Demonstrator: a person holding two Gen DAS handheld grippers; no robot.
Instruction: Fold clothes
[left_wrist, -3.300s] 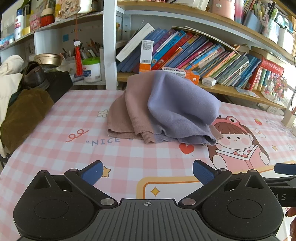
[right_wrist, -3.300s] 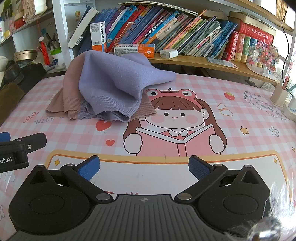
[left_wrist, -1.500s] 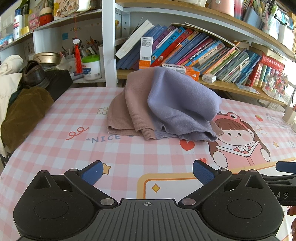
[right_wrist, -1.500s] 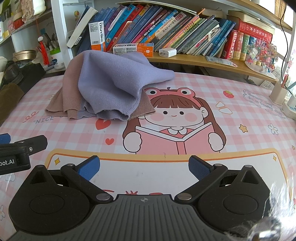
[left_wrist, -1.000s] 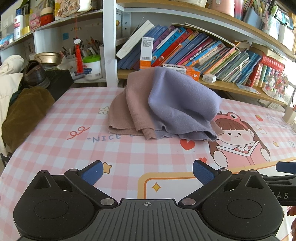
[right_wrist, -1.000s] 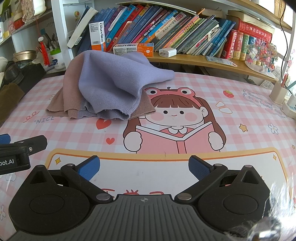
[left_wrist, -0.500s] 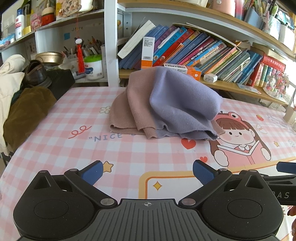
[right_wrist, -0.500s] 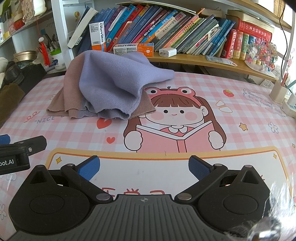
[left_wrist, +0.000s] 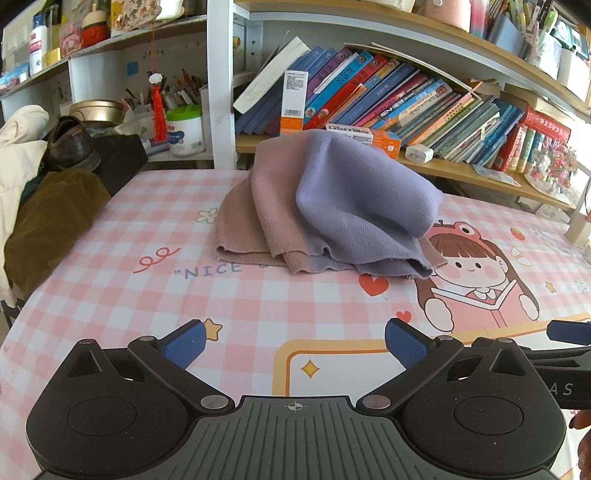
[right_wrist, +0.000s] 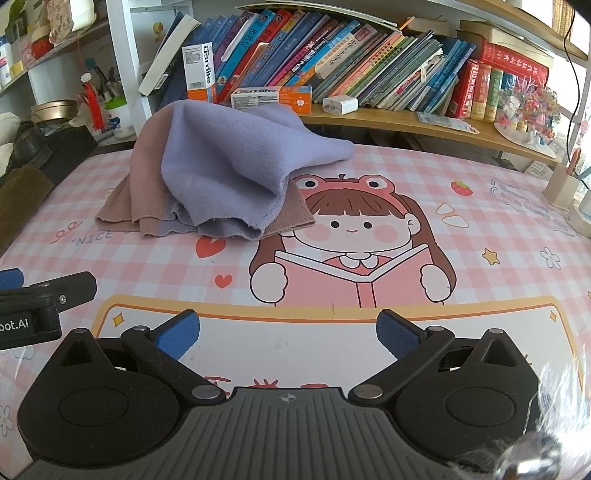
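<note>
Both your left hand-held gripper (left_wrist: 294, 343) and right hand-held gripper (right_wrist: 287, 334) are spread wide, holding nothing. The knit (left_wrist: 325, 210) sits heaped on the table (left_wrist: 110, 288) ahead, left of your right one. It seems layered, so one pinch may catch several hems and bunch it.

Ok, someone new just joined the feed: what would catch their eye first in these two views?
Probably the rumpled purple-and-pink knit garment heaped, unfolded, near the far middle of the pink checked table cover, partly over the printed cartoon of a girl reading. Next, both grippers, left gripper and right gripper, held open and empty short of the cloth. Behind it, a shelf of leaning books crowds the background.
</note>
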